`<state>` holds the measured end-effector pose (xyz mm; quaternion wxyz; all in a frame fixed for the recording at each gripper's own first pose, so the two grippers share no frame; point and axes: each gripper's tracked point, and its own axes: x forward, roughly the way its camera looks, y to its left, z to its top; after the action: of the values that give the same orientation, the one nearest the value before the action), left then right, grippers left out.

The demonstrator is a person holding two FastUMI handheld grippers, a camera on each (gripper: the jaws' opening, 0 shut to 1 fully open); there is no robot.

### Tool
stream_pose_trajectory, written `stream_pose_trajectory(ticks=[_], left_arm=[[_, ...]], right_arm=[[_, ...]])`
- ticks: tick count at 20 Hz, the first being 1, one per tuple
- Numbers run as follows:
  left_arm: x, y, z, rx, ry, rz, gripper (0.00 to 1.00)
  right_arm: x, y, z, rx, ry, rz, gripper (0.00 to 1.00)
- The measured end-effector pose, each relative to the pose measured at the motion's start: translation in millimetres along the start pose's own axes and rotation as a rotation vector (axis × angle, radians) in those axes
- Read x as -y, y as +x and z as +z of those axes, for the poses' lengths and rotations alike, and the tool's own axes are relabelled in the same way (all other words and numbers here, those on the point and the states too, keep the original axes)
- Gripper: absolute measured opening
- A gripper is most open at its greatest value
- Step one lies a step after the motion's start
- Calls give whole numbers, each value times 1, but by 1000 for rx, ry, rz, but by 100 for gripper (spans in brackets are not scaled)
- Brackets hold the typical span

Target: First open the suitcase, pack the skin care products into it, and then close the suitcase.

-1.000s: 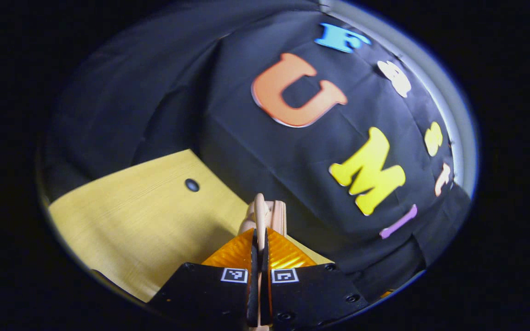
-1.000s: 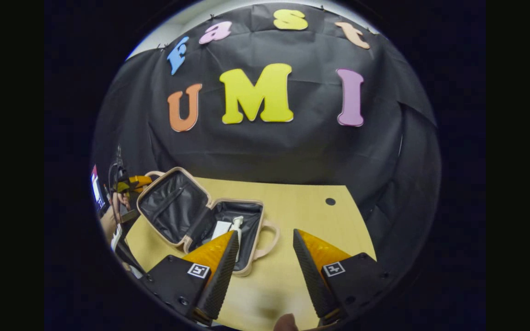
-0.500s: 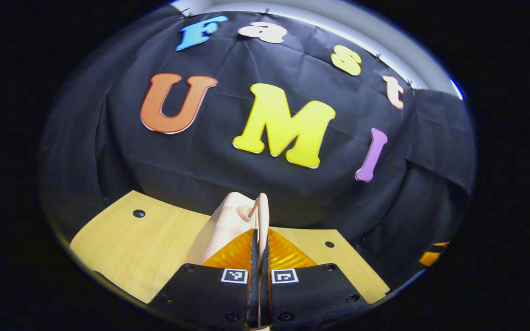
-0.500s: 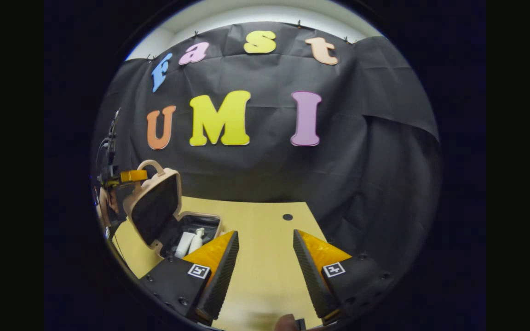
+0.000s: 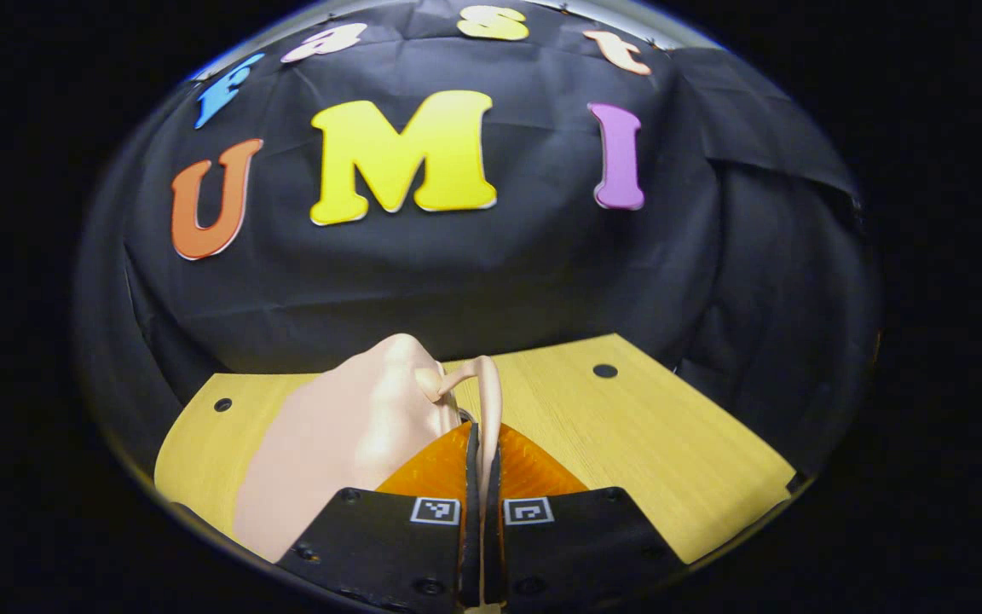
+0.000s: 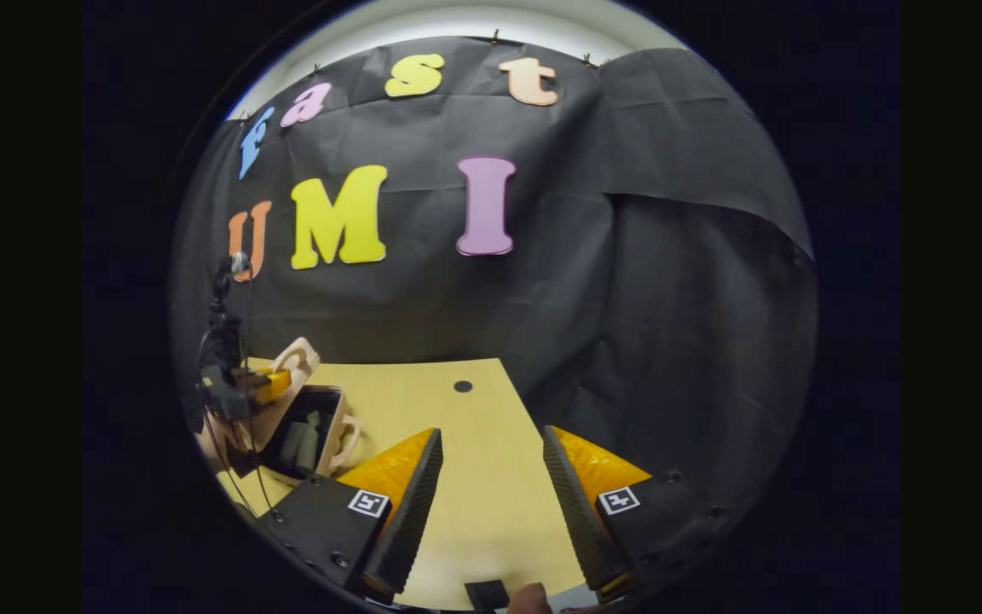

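Two grippers are at work over a pale wooden table (image 6: pixel 474 477) in front of the black cloth wall (image 6: pixel 627 281). In the left gripper view, the left gripper (image 5: pixel 481 465) has its fingers pressed together on the thin loop handle (image 5: pixel 486 401) of the beige suitcase (image 5: pixel 346 435), with only that handle's strip between them. The rounded outer shell of the suitcase lid lies to the left of those fingers, sloping down toward the near edge of the table, and the handle curves up from the lid's top edge into the pinch. In the right gripper view, the same suitcase (image 6: pixel 303 418) sits at the far left of the table, its lid tilted partway over the base, a dark gap open between the two halves. Inside that gap a pale bottle (image 6: pixel 297 443) can be made out against the dark lining; what else lies in there is too small to tell. The left gripper (image 6: pixel 257 388) shows there at the lid's top edge, by the handle. The right gripper (image 6: pixel 484 503) hangs above bare tabletop with its fingers spread wide and nothing between them, well apart from the suitcase. A small dark hole (image 6: pixel 463 386) marks the tabletop beyond it.
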<state>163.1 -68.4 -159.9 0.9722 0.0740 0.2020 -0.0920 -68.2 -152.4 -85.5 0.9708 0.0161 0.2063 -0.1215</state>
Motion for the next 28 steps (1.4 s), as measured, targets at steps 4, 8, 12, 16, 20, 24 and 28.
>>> stream_pose_trajectory(ticks=[4,8,12,16,20,24,28], left_arm=[[17,27,-37,-106,65,2,5],[23,39,-60,-161,119,19,5],[31,40,-68,-173,159,41,11],[42,40,-80,-246,224,11,31],[60,26,-76,-260,178,-49,70],[61,-6,-37,-164,66,-50,90],[51,-56,34,51,-84,-70,91]], right_arm=[[27,-1,-6,-12,-1,-53,71],[42,2,-15,-34,15,-74,71],[42,10,-15,-40,22,-66,71],[28,18,-11,-34,27,-27,71],[9,23,-4,-18,-3,18,70],[-11,25,15,26,-54,42,71],[-47,24,46,98,-80,77,74]])
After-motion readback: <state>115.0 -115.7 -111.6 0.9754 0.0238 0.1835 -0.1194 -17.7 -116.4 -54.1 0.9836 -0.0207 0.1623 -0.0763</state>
